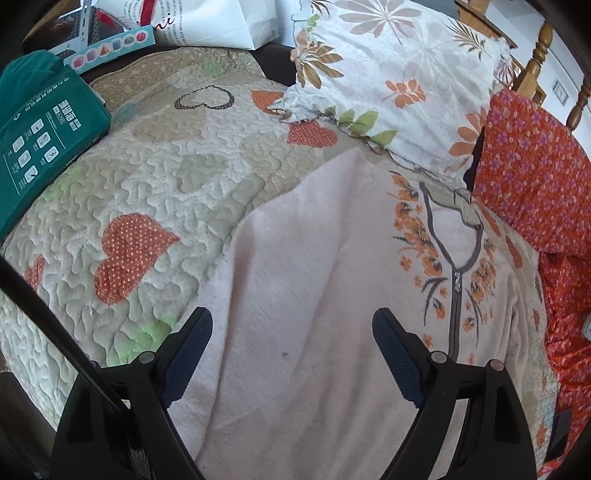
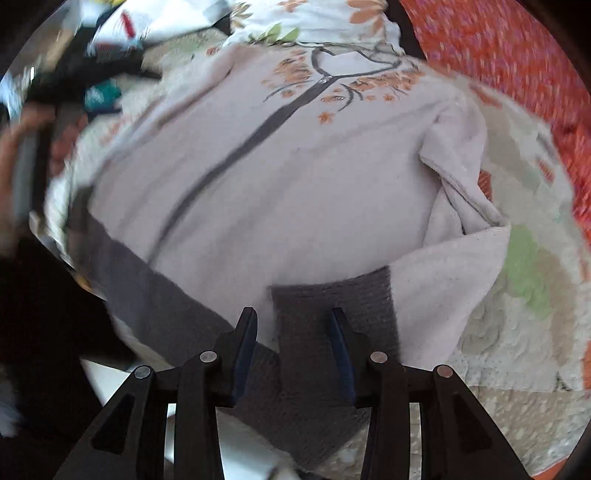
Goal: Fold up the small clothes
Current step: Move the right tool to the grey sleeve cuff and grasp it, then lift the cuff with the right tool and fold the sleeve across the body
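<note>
A pale pink zip-up top (image 1: 295, 258) with a grey zipper and orange flower print lies flat on a quilted bed cover (image 1: 147, 177). In the right wrist view the top (image 2: 295, 177) shows its grey hem band, and one sleeve is folded inward with its grey cuff (image 2: 332, 314) near the hem. My left gripper (image 1: 291, 325) is open above the plain left side of the top and holds nothing. My right gripper (image 2: 293, 321) is open, with its jaws on either side of the grey cuff. The right wrist view is motion-blurred.
A floral pillow (image 1: 399, 74) and a red flowered cloth (image 1: 535, 170) lie at the head of the bed. A green package (image 1: 40, 136) and a white bag (image 1: 221, 22) sit at the far left. A wooden headboard (image 1: 539, 48) stands behind.
</note>
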